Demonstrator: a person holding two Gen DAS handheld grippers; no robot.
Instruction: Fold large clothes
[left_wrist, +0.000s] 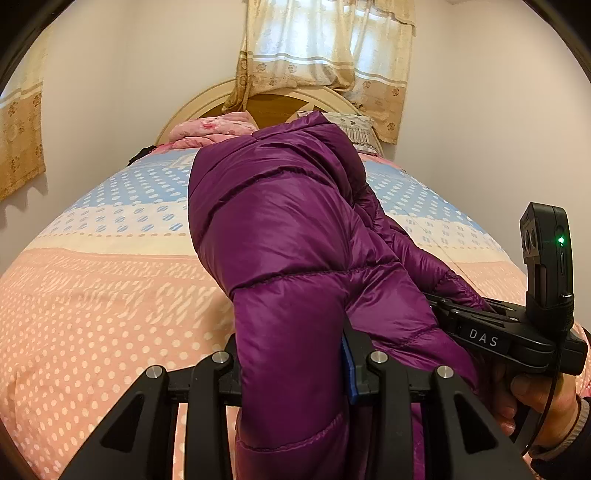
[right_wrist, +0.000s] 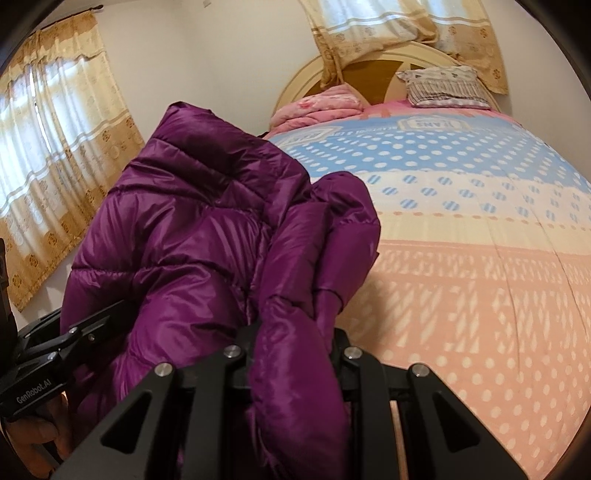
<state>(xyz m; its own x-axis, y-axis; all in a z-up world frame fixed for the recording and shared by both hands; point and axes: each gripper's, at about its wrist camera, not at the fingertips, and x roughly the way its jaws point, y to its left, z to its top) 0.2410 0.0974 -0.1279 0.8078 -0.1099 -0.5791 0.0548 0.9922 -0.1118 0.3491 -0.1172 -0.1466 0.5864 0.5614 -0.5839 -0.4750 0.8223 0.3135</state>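
Observation:
A shiny purple puffer jacket (left_wrist: 280, 229) hangs lifted above the bed, held between both grippers. My left gripper (left_wrist: 295, 365) is shut on a fold of it; the fabric bulges up between its jaws. My right gripper (right_wrist: 291, 354) is shut on another fold of the jacket (right_wrist: 192, 236), which drapes to its left. The right gripper also shows at the right of the left wrist view (left_wrist: 487, 332), and the left gripper at the left edge of the right wrist view (right_wrist: 48, 354), both pressed against the jacket. The fingertips are hidden by fabric.
The bed (left_wrist: 92, 295) has a pink, cream and blue dotted cover. A folded pink quilt (right_wrist: 317, 105) and a pillow (right_wrist: 443, 86) lie by the headboard (left_wrist: 207, 107). Curtains (right_wrist: 55, 147) hang on the walls behind and to the left.

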